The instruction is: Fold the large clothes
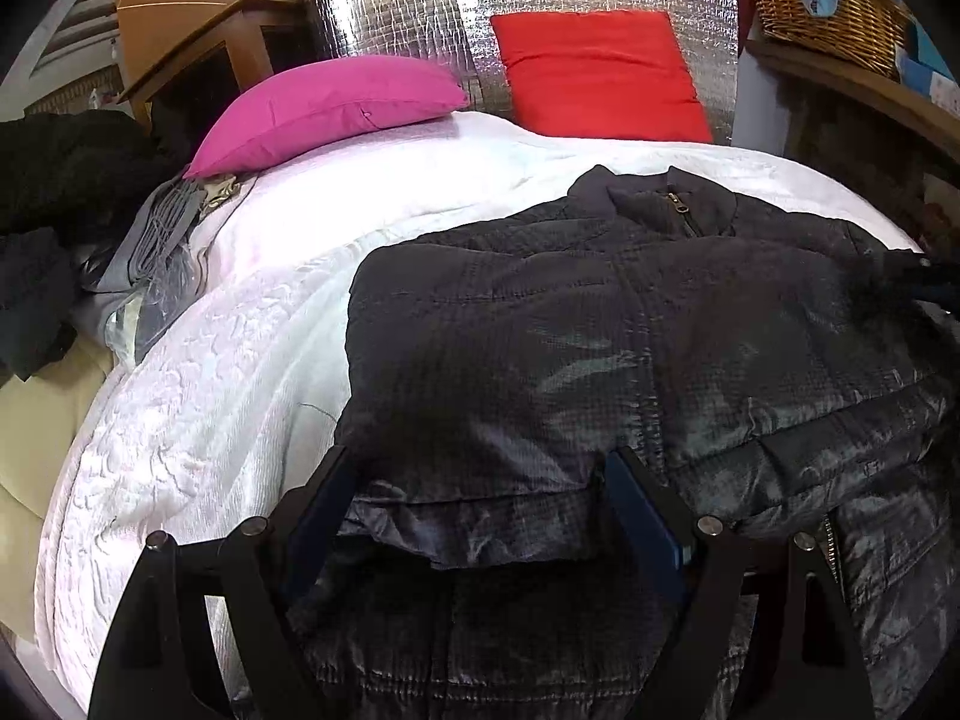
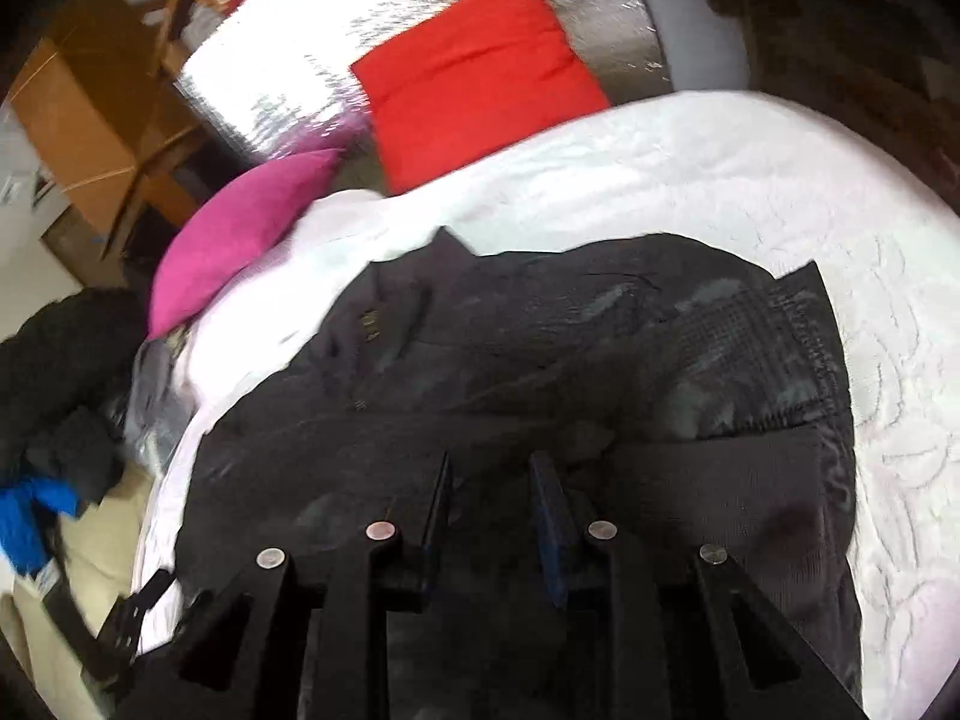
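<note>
A dark quilted jacket lies spread on the white bedcover, collar and zip toward the pillows. My left gripper hovers over the jacket's near hem with its fingers far apart; the fabric lies slack between them, untouched by the pads. In the blurred right wrist view the jacket fills the middle, with a sleeve folded across its right side. My right gripper has its fingers close together, and a bunch of jacket fabric puckers at the tips.
A pink pillow and a red pillow lean against a silver foil panel at the head of the bed. Dark clothes are heaped at the left edge. A wicker basket sits on a shelf at the right.
</note>
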